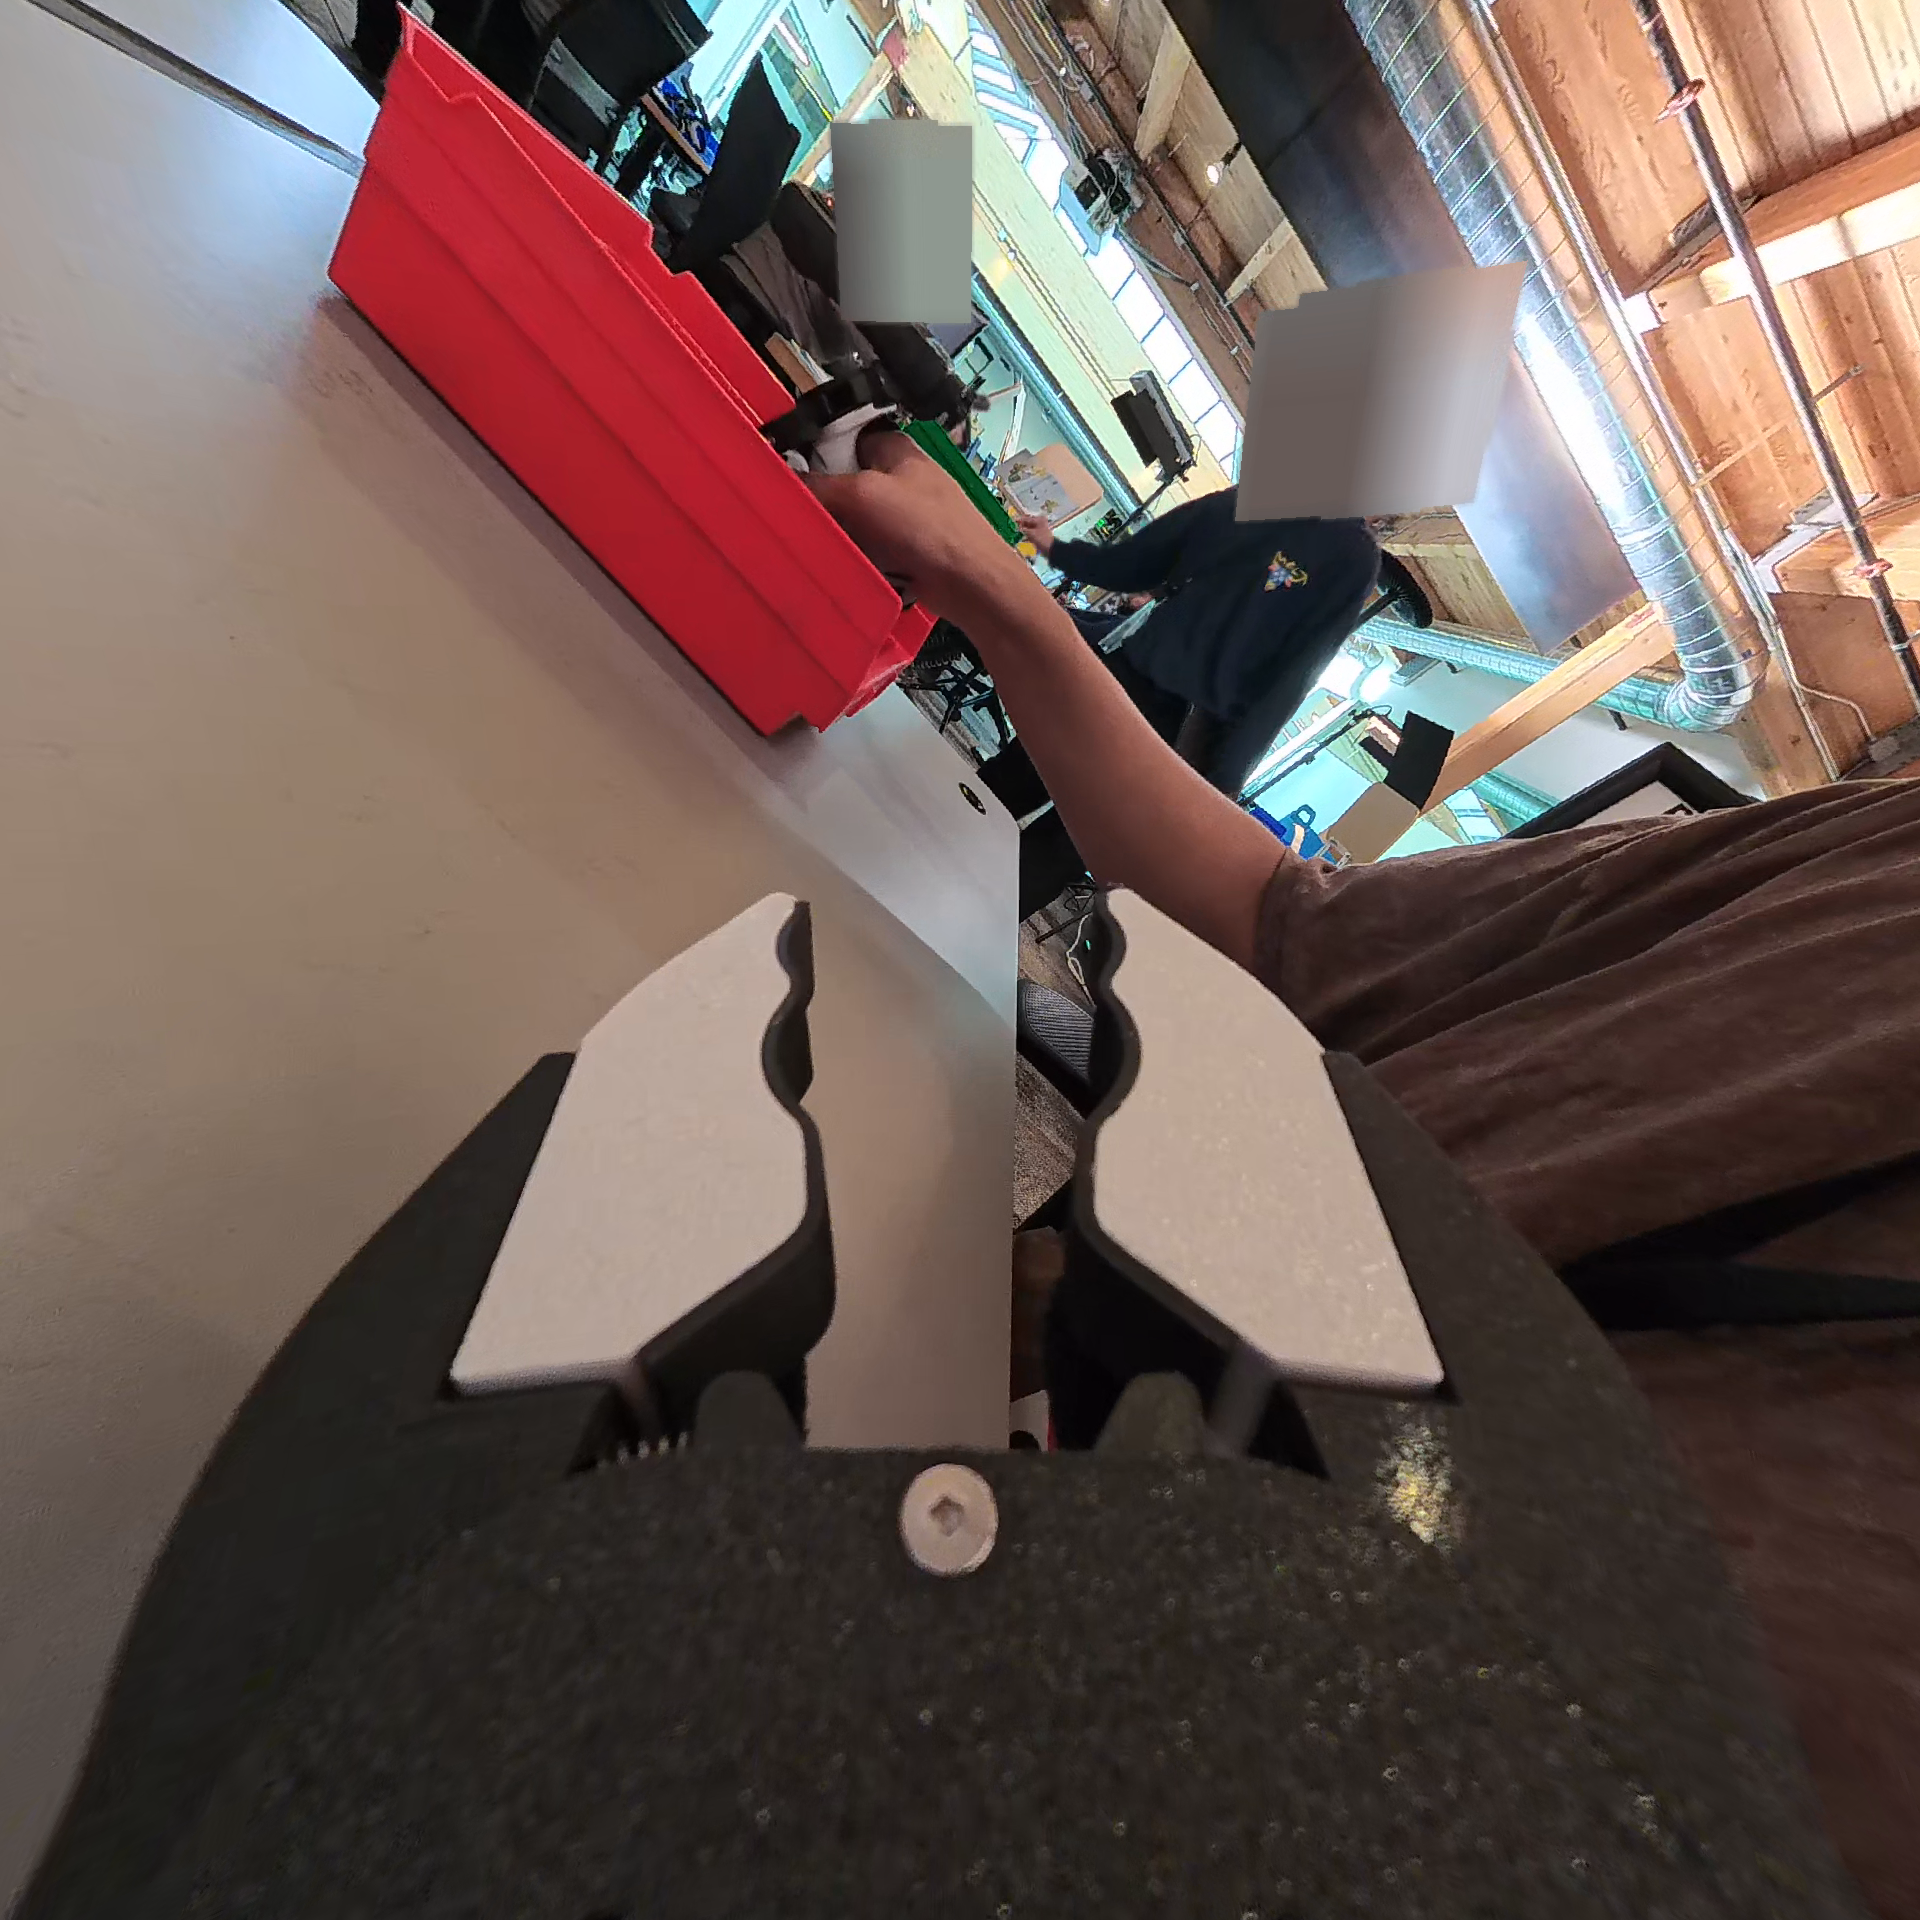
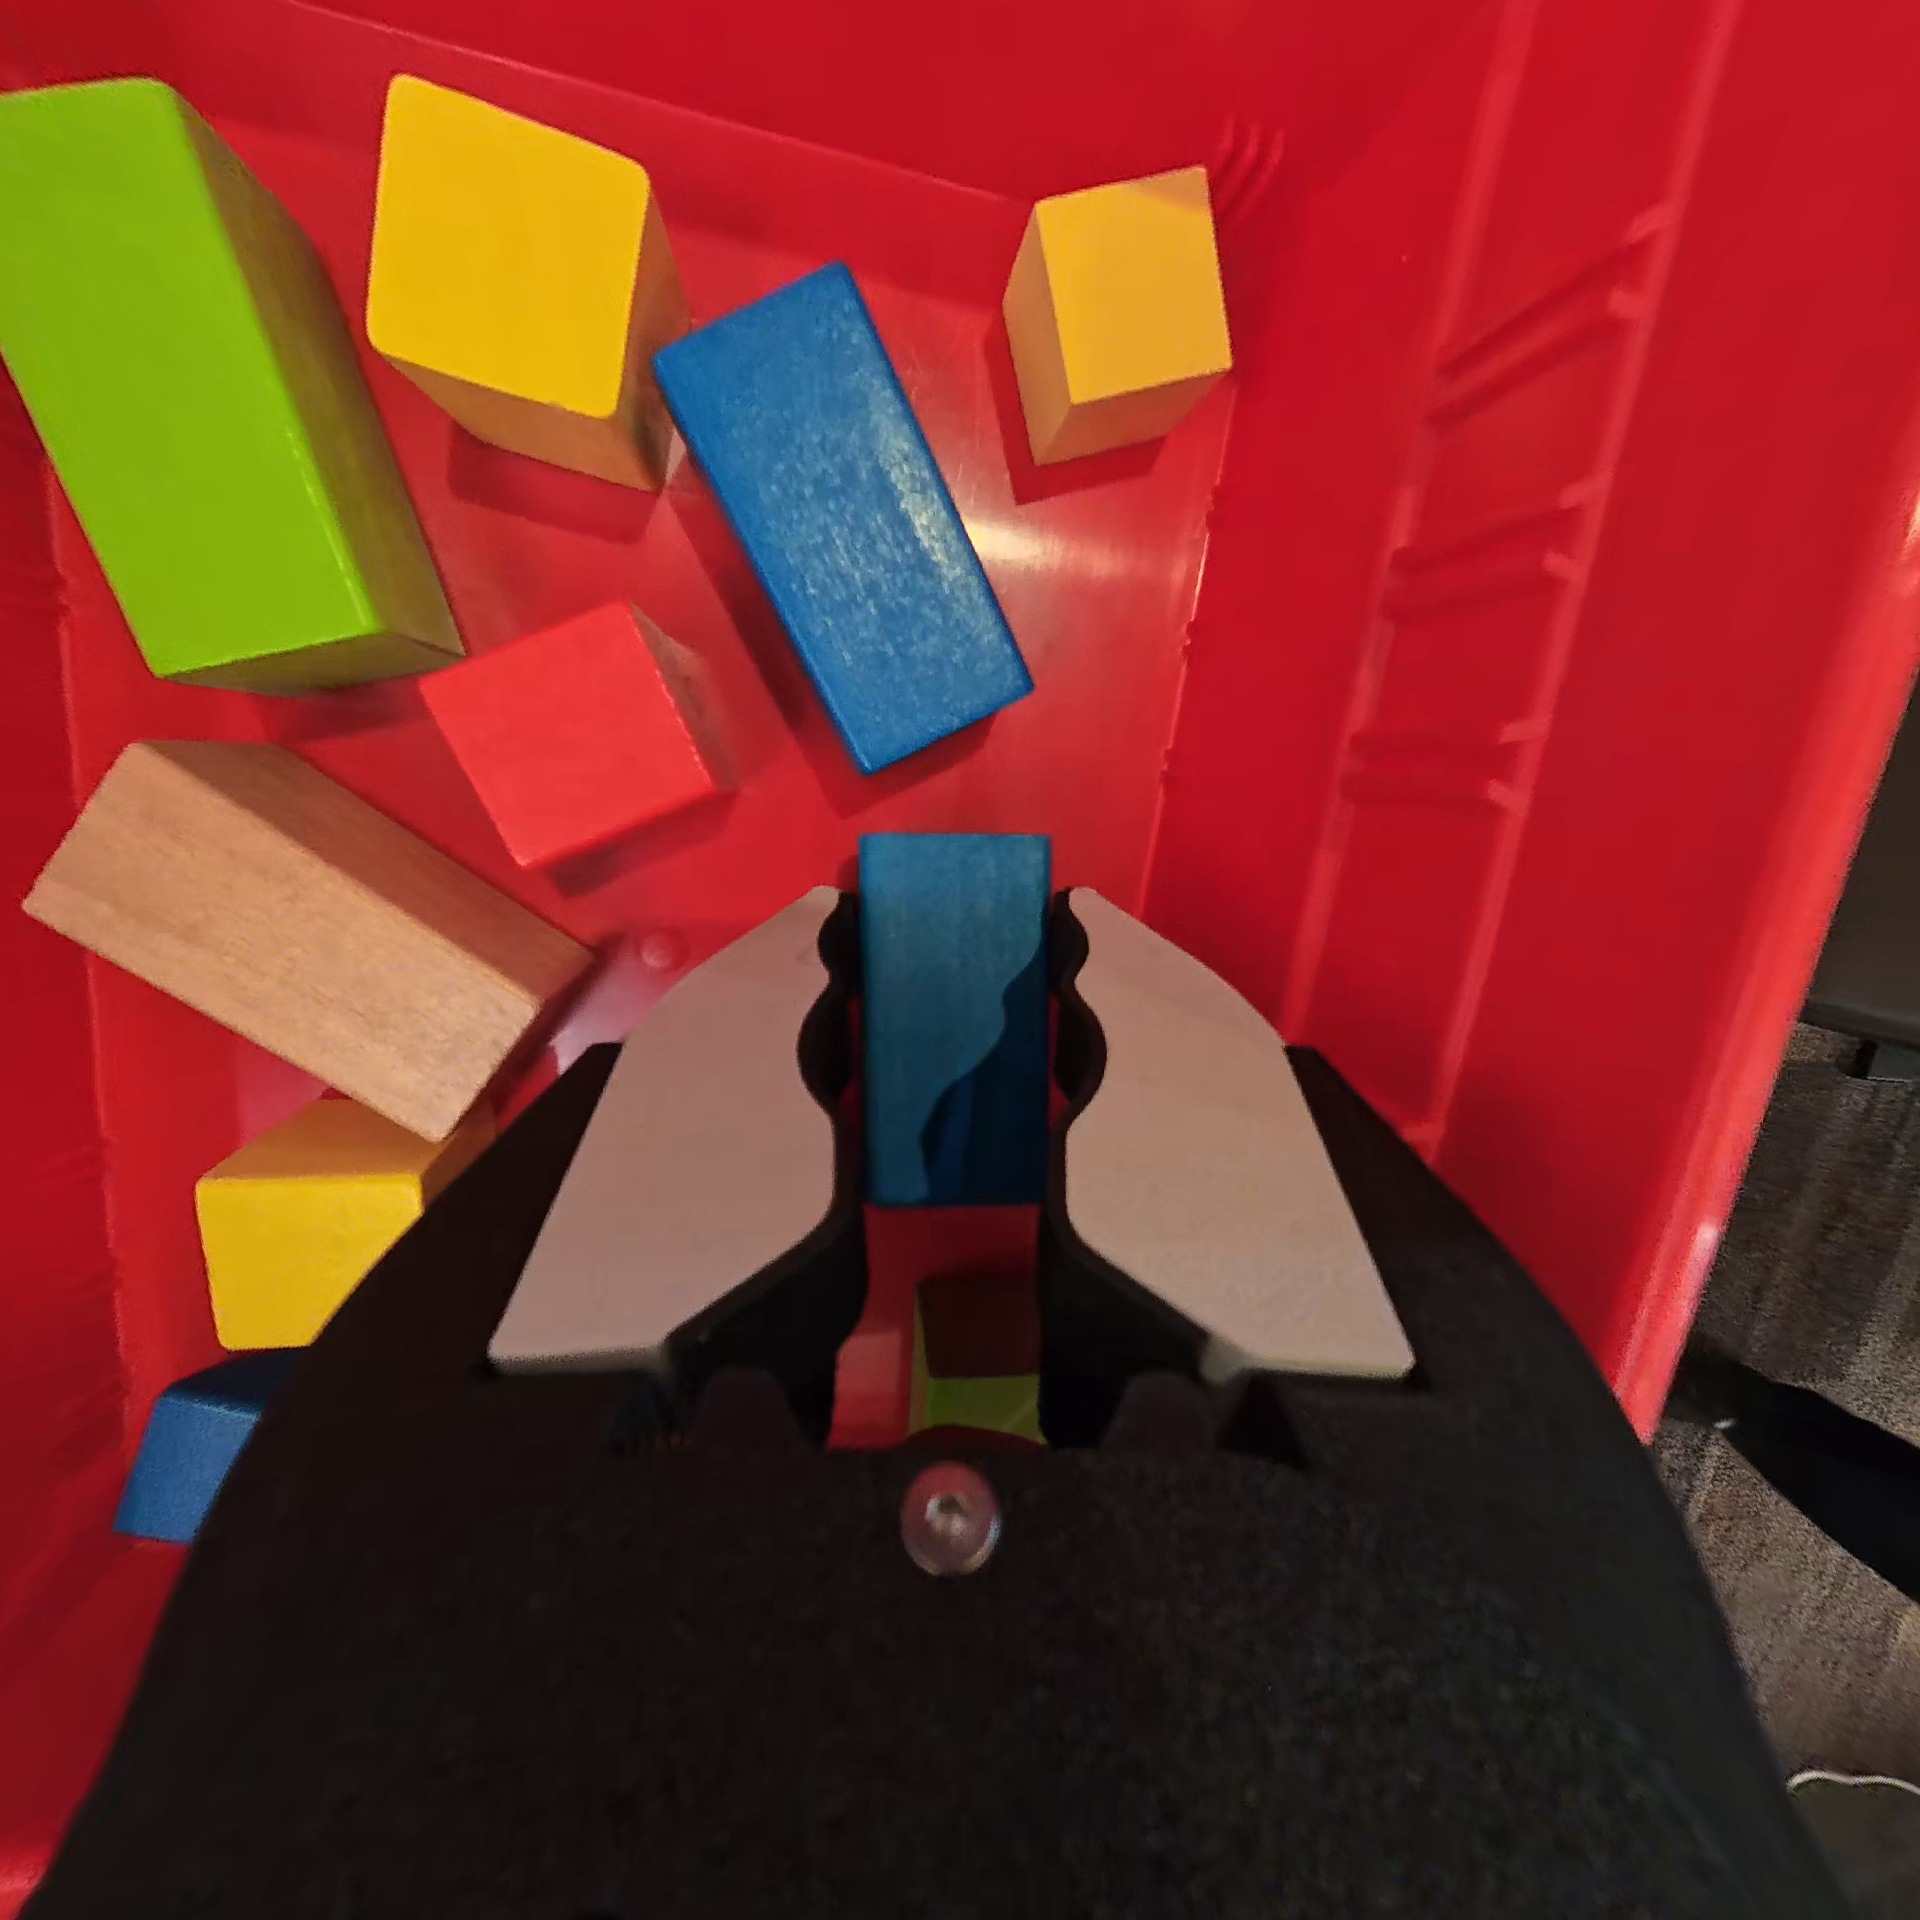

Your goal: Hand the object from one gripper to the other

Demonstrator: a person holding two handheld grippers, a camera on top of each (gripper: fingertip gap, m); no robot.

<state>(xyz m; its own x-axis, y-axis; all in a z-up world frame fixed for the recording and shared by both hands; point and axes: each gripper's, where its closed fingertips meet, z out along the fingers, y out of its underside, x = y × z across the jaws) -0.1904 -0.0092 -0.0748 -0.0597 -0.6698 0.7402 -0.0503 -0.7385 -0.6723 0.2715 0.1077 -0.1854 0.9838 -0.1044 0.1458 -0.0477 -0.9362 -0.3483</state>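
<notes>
My right gripper (image 2: 954, 914) is shut on a small blue wooden block (image 2: 951, 1018), held between the two fingers inside the red bin (image 2: 1351, 520). The block stands up between the jaws, above the bin floor. My left gripper (image 1: 951, 925) is open and empty, held over the near edge of the white table (image 1: 260, 831). In the left wrist view the red bin (image 1: 582, 395) sits farther along the table, and a person's arm (image 1: 1039, 665) reaches into it; the right gripper itself is mostly hidden there.
Several loose blocks lie in the bin: a long blue one (image 2: 842, 509), a green one (image 2: 197, 384), a red cube (image 2: 582, 727), a plain wooden one (image 2: 301, 935) and yellow cubes (image 2: 509, 249). A person in a dark top (image 1: 1247, 613) stands beyond the table.
</notes>
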